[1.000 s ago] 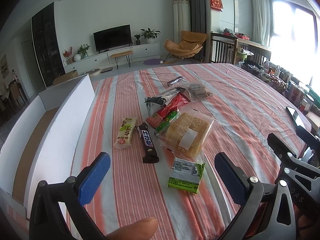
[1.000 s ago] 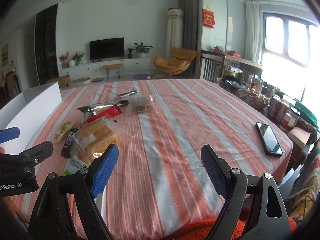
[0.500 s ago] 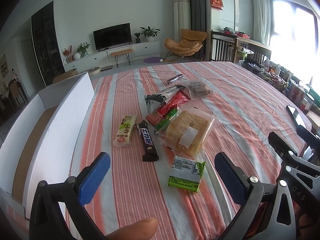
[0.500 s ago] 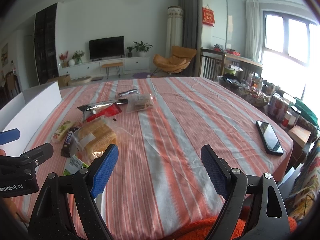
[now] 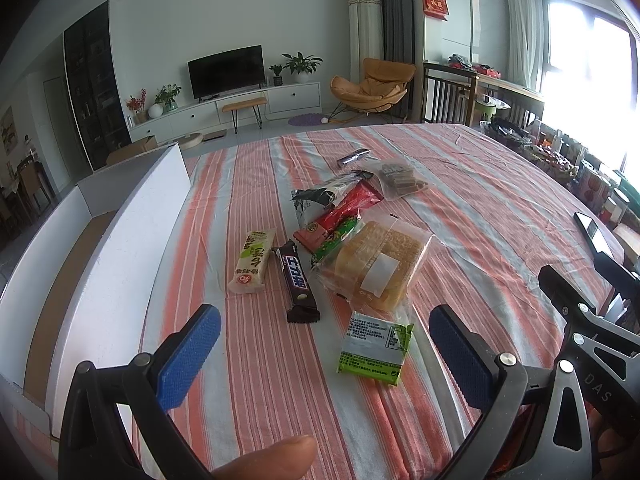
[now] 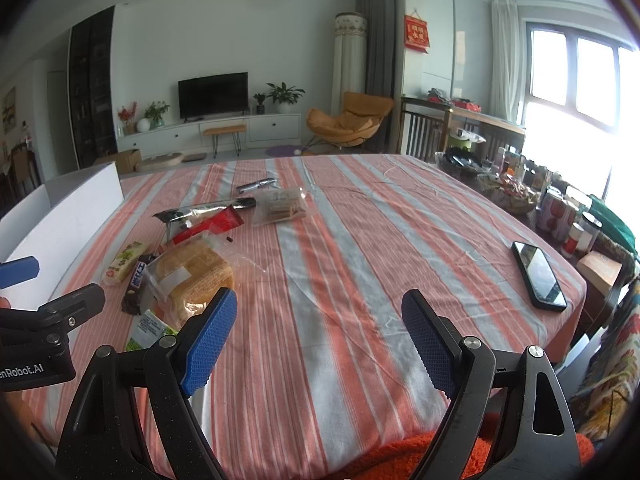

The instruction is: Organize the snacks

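While both tools, left tool (image 5: 325,350) and right tool (image 6: 319,334), hang released, snacks (image 5: 344,240) lie on the striped bench (image 6: 360,240); a television (image 6: 213,95) stands beyond.

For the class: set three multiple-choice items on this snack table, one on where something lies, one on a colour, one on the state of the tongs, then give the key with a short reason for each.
1. Where does the phone lie?
A. Near the table's right edge, apart from the snacks
B. Inside the white box
C. On top of the bread

2. What colour is the wrapper of the chocolate bar?
A. Yellow
B. Dark brown
C. Pink

3. How do the left tongs and right tongs stand?
A. Both open and empty
B. Left shut on a snack
C. Right shut on the phone

Key:
1 A: the phone rests alone on the striped cloth, far from the pile.
2 B: the bar is dark with white lettering, beside the pale green bar.
3 A: a wide gap shows between each pair of blue pads, nothing touching them.
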Demonstrator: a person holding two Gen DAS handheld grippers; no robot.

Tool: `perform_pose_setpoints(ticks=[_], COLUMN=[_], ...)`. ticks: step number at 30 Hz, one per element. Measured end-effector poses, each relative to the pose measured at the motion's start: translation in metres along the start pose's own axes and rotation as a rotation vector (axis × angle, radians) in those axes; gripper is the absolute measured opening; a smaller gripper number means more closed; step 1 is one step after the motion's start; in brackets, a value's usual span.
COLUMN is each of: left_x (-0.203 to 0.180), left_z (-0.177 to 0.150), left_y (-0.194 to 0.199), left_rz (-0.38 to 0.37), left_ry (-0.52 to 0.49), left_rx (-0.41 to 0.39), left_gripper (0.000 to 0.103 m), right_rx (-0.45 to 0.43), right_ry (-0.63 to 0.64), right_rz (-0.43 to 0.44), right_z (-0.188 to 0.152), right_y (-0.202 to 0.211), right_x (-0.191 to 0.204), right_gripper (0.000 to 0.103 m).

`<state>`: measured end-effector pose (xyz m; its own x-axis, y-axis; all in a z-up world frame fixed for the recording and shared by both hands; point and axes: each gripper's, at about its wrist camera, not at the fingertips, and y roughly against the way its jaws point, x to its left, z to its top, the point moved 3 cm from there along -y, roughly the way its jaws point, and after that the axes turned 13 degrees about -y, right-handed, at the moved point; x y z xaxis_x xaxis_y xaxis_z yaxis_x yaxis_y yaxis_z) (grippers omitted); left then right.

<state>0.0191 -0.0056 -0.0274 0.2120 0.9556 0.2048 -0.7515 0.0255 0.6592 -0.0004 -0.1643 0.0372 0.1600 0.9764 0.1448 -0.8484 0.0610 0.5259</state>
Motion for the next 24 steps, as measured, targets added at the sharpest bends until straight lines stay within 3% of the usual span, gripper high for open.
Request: perform_pose_setpoints(ticks=[16,24], left_x=[0.022,0.049], left_z=[-0.001,-0.026], left_y=[-0.003,-0.015], left_rz=[0.029,-0.004], left_ry=[0.019,0.056], left_rx=[0.010,0.094], left_gripper=[0.103,0.103], right_rx=[0.008,0.129], right_ry=[-0.012,-0.016], right_rz=[0.007,0.043], right_z=[0.001,-0.005], right_y=[-0.002,-0.025], right_x=[-0.001,-0.001], right_gripper=[0.087,0.087])
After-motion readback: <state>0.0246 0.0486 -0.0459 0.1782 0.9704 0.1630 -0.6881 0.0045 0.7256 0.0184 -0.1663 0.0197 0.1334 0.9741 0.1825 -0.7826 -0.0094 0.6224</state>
